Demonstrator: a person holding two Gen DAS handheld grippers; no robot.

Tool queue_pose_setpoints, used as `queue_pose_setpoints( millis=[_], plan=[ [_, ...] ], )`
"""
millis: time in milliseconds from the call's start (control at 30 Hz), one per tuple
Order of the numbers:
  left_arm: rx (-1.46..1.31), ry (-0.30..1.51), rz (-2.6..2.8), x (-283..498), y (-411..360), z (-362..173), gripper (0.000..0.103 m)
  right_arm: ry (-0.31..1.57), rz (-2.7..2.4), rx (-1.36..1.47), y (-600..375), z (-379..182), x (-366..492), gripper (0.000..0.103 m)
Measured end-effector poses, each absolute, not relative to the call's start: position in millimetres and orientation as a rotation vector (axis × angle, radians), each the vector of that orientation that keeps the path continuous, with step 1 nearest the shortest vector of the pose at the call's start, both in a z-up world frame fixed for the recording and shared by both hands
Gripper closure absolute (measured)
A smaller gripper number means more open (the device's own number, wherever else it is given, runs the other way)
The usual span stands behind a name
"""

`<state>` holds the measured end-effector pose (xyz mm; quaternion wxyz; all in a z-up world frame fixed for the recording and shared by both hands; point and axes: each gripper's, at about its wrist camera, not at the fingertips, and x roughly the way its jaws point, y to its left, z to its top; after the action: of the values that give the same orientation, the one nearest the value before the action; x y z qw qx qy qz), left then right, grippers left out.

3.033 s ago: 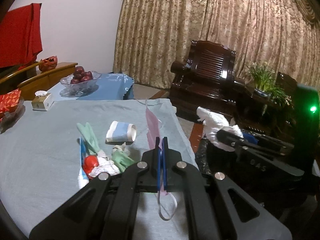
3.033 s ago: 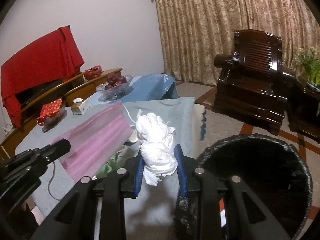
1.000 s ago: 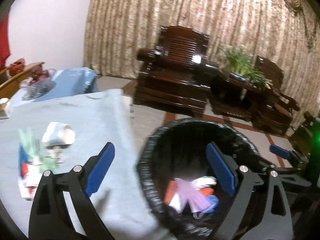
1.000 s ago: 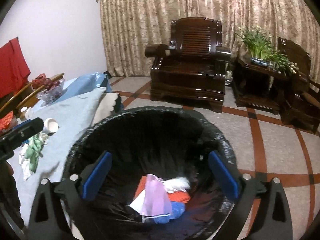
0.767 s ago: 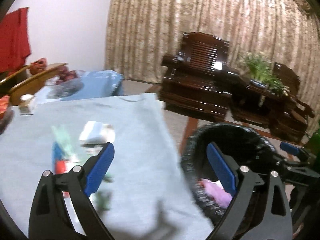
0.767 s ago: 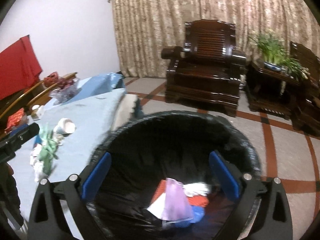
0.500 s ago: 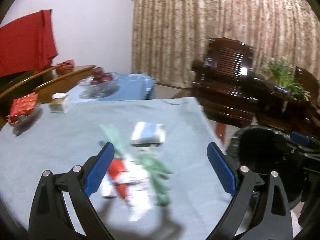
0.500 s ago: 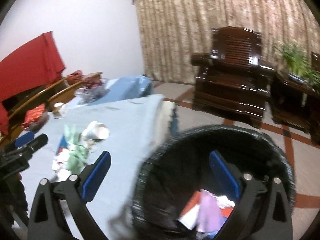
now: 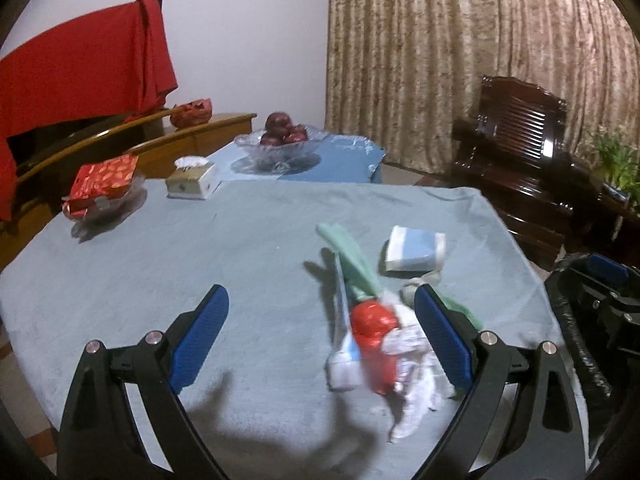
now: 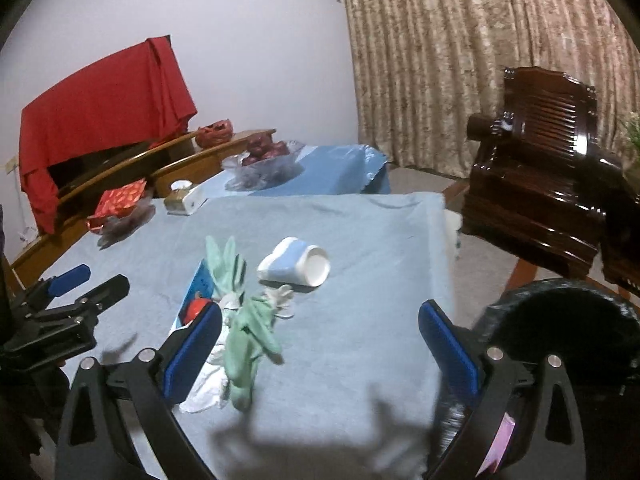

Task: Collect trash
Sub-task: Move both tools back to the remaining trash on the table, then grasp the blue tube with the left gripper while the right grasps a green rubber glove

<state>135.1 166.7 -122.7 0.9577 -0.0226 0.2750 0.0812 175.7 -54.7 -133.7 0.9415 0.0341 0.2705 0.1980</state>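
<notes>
A heap of trash lies on the grey-blue tablecloth [image 9: 160, 264]: a red wrapper [image 9: 372, 322], crumpled white paper [image 9: 412, 364], green gloves [image 10: 244, 344] and a tipped white-and-blue paper cup [image 10: 294, 266], also seen as the cup [image 9: 416, 248] from the left wrist. My left gripper [image 9: 320, 336] hangs open just above the table, the heap by its right finger. My right gripper [image 10: 320, 344] is open too, the gloves near its left finger. The black-lined trash bin [image 10: 568, 344] stands off the table's right edge, a pink mask [image 10: 500, 444] showing inside.
At the table's far side sit a tissue box [image 9: 192, 182], a red packet on a dish [image 9: 102, 184] and a glass bowl of dark fruit [image 9: 282, 140]. Dark wooden armchairs [image 10: 548, 160] and a curtain stand beyond. The bin rim [image 9: 576, 344] is at the right.
Both grippers let the pink mask and white wad drop into the bin, then swung left, open, from over the bin back over the table's trash heap.
</notes>
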Motion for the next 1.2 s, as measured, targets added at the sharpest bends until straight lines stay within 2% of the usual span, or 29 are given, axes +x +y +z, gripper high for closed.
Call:
queue_pose_setpoints(
  millis=[333, 433, 967, 1067, 1200],
  plan=[
    [-0.069, 0.623, 0.173, 172.0, 176.4, -160.5, 0.012, 0.601, 0.403, 0.057, -34.1, -159.6, 198.1, 0.013],
    [-0.07, 0.64, 0.168, 182.4, 178.3, -168.8, 0.018, 0.611, 0.406, 0.053, -30.3, -164.3, 203.2, 0.016],
    [-0.091, 0.73, 0.208, 203.0, 195.1, -199.1, 0.027, 0.635, 0.423, 0.044, -16.4, -181.2, 217.6, 0.016],
    [-0.112, 0.743, 0.195, 202.9, 199.2, -202.9, 0.037, 0.64, 0.426, 0.044, -14.7, -184.0, 217.8, 0.016],
    [-0.106, 0.782, 0.141, 209.6, 193.2, -209.7, 0.061, 0.645, 0.429, 0.043, -12.8, -185.4, 218.2, 0.016]
  ],
)
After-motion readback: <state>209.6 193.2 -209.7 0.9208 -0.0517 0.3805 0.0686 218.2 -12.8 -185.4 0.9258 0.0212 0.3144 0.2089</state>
